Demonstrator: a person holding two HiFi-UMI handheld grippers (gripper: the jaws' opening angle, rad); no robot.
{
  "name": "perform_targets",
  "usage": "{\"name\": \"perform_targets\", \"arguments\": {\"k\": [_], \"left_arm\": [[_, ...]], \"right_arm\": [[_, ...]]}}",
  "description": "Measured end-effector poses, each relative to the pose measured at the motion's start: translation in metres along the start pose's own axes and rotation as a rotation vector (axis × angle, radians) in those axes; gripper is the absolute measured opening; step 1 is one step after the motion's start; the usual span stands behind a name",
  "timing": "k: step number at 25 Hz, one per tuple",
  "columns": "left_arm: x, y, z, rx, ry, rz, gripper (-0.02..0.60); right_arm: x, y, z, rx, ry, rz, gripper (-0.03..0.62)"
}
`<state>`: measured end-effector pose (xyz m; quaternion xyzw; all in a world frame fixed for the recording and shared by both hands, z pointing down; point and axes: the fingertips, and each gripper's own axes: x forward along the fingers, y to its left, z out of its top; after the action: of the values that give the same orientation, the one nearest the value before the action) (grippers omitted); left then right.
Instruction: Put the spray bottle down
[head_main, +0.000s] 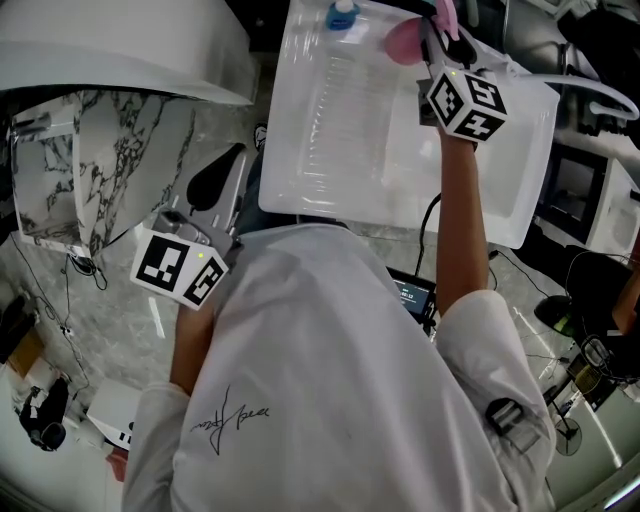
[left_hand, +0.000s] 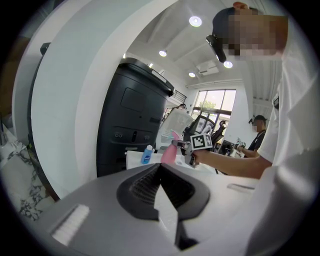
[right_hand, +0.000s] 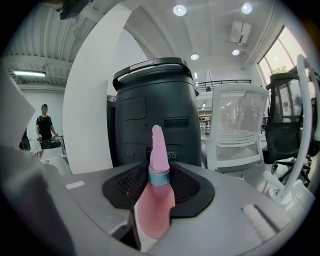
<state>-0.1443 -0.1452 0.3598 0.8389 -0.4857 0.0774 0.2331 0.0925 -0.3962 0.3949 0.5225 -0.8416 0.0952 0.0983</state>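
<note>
A pink spray bottle (head_main: 403, 40) is held over the far end of the white table (head_main: 530, 150), with my right gripper (head_main: 435, 30) shut on it. In the right gripper view the bottle (right_hand: 156, 205) stands upright between the black pads (right_hand: 192, 187), its blue-grey collar and pink nozzle rising above them. The left gripper view shows the same bottle (left_hand: 169, 152) from across the table. My left gripper (head_main: 218, 172) hangs low at the person's left side, away from the bottle. Its jaws (left_hand: 161, 167) meet at the tips with nothing between them.
A blue-capped bottle (head_main: 342, 14) lies at the table's far edge, just left of the pink one. A tall black machine (right_hand: 155, 115) stands behind the table, and a white chair (right_hand: 235, 130) to its right. A marble surface (head_main: 110, 160) lies at the left.
</note>
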Motion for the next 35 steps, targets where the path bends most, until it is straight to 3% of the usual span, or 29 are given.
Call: {"name": "perform_targets", "arguments": {"k": [15, 35], "left_arm": [[-0.01, 0.01, 0.001, -0.017, -0.017, 0.015, 0.005], [-0.01, 0.007, -0.004, -0.05, -0.023, -0.007, 0.005]], "right_arm": [[0.012, -0.005, -0.009, -0.004, -0.048, -0.061, 0.127], [0.01, 0.007, -0.018, -0.071, -0.103, -0.073, 0.127]]}}
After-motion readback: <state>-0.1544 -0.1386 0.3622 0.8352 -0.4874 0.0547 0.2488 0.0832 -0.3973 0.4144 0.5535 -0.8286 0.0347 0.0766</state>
